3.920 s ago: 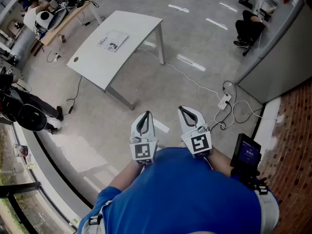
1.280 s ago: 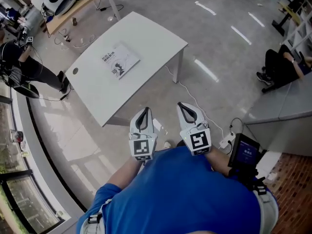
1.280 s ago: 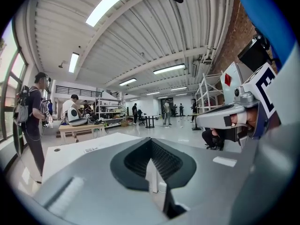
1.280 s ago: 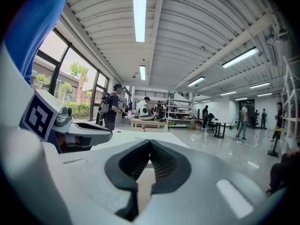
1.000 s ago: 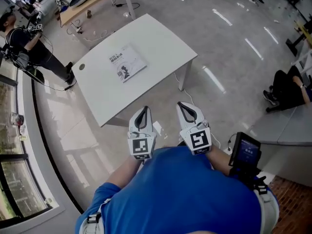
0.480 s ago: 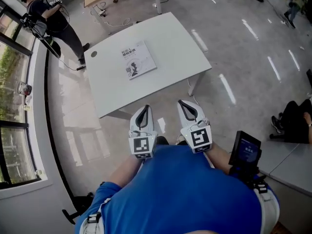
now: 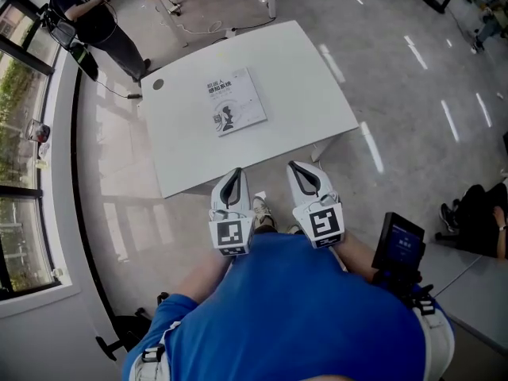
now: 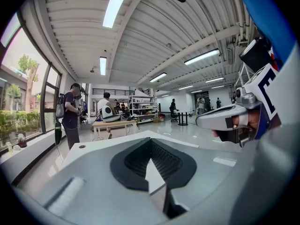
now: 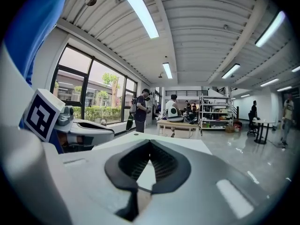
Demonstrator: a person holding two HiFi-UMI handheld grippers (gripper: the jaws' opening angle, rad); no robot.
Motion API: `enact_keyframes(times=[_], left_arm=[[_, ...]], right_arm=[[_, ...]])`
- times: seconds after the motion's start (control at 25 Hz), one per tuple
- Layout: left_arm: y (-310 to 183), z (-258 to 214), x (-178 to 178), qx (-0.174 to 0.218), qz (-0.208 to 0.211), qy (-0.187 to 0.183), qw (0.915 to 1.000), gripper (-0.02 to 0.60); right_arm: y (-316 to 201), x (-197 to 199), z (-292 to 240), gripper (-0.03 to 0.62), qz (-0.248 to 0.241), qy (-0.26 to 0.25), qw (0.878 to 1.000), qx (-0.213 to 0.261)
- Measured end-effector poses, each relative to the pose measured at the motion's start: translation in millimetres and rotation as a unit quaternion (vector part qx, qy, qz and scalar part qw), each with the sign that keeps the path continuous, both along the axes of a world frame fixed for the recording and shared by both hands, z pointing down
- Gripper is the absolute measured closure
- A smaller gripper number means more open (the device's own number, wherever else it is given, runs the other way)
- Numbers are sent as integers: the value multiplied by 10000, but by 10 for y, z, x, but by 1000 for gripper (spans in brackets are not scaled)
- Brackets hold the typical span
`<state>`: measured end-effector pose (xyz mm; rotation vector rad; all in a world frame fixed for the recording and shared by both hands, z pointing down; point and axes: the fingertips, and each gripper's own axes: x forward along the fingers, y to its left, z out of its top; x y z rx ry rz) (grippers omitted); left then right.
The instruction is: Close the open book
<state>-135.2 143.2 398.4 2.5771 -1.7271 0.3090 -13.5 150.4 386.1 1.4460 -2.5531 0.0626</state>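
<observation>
Since half a second ago, the white table (image 7: 317, 94) has turned in the head view and drawn nearer, and its near edge now lies just beyond the tips of both grippers. The book (image 7: 236, 101) lies flat on the table's far left part, a printed white face up, well apart from either gripper; whether it is open or shut I cannot tell. The left gripper (image 7: 232, 173) and the right gripper (image 7: 302, 167) are held side by side close before the person's chest. They point forward at the table and only slightly down, with their marker cubes toward the blue shirt (image 7: 302, 316). Each gripper's jaws are closed tip to tip with nothing between them. Beyond the table's far left corner stands another person (image 7: 95, 22).
</observation>
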Motion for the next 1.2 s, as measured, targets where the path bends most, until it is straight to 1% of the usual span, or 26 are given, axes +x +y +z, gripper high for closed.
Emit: enact_keyframes(times=[0.28, 0.36, 0.48, 0.68, 0.88, 0.96, 1.2], left_arm=[[-338, -295, -227, -38, 109, 104, 9999, 575], [-519, -263, -300, -61, 133, 134, 9998, 575], [-793, -100, -375, -94, 210, 169, 9996, 575], [-991, -55, -473, -198, 319, 188, 9991, 575], [-1090, -109, -489, -299, 374, 191, 9987, 575], [-1183, -52, -460, -324, 355, 168, 9987, 575], [-1509, 56, -331, -416, 140, 79, 9990, 575]], right_arm=[[-336, -235, -343, 591, 119, 98, 9999, -52], [-517, -319, -335, 591, 132, 142, 9998, -48], [-803, -405, -182, 591, 228, 156, 9996, -104], [-1006, -487, -165, 591, 336, 253, 9989, -197], [-1117, -491, -215, 591, 326, 353, 9985, -265], [-1219, -471, -167, 591, 284, 344, 9986, -286], [-1576, -359, -74, 591, 33, 314, 9990, -322]])
